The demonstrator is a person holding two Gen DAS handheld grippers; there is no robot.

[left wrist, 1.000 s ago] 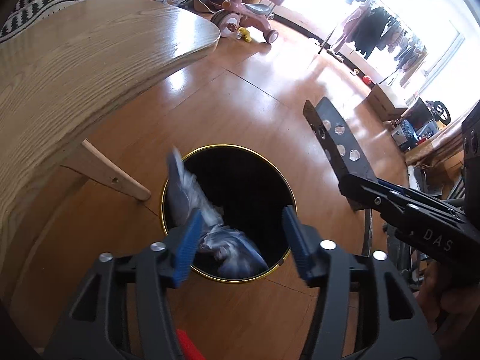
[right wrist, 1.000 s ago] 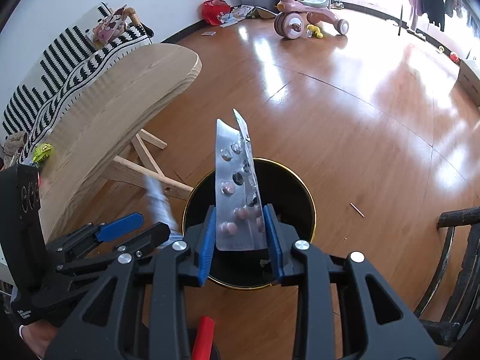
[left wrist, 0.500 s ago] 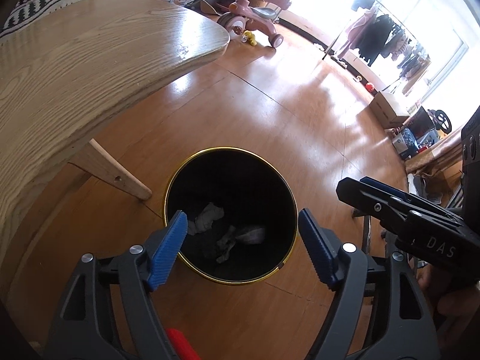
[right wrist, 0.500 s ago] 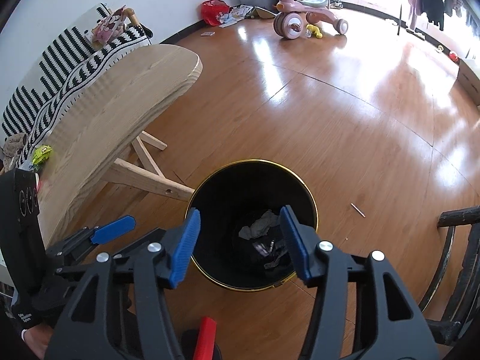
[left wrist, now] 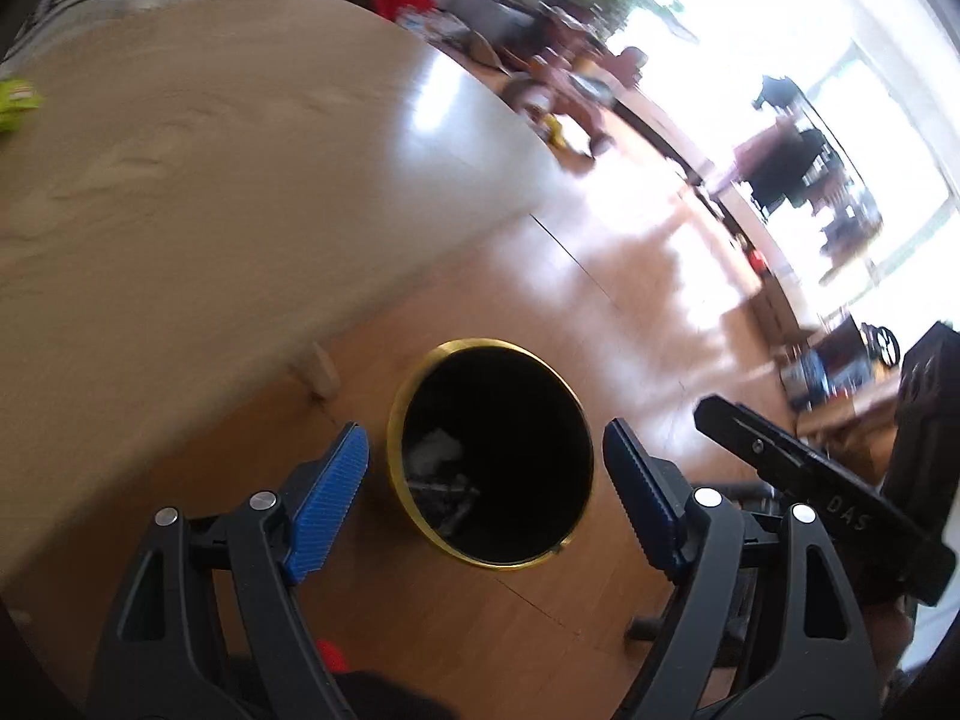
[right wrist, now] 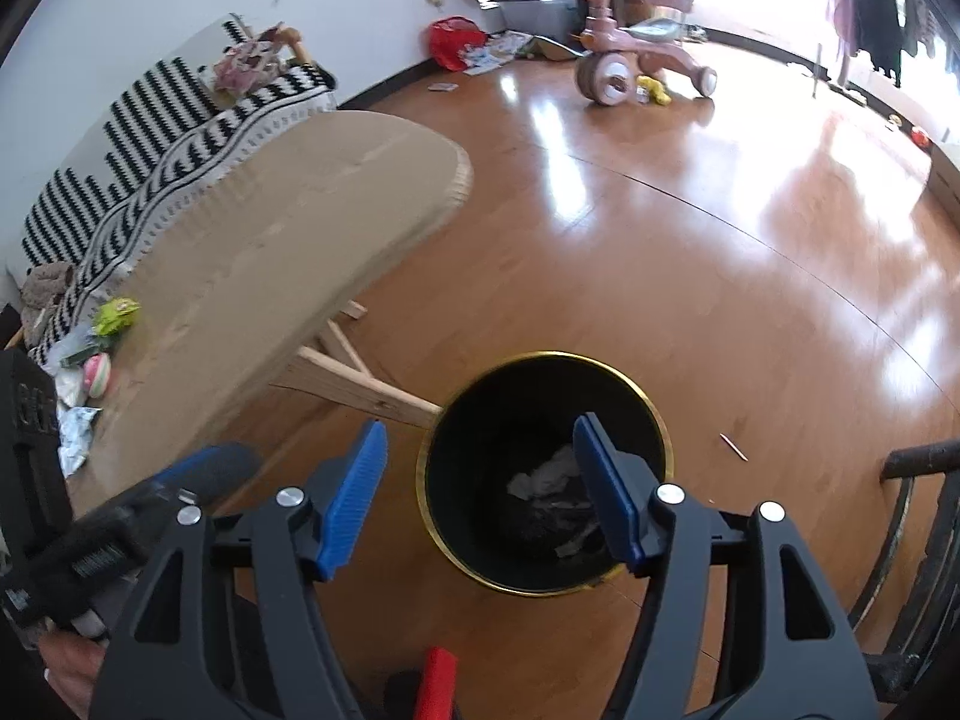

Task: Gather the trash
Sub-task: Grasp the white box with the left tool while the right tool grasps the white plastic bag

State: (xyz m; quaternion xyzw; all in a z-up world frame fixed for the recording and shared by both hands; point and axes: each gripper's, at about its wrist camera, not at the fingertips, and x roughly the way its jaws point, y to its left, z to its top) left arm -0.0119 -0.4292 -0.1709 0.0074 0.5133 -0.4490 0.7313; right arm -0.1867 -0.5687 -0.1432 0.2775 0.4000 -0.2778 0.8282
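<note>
The left gripper [left wrist: 486, 501] was held above the bin [left wrist: 396, 420], its jaws spread wide with nothing between them, having just been opening. The right gripper [right wrist: 480, 495] was likewise poised over the bin [right wrist: 654, 414], its jaws well apart and empty, also having just been opening. Crumpled trash [right wrist: 549, 480] was seen lying at the bottom of the black, gold-rimmed bin, which stood on the wooden floor [right wrist: 690, 252] just beside the table [right wrist: 270, 252]. More wrappers [right wrist: 114, 315] were seen on the tabletop.
</note>
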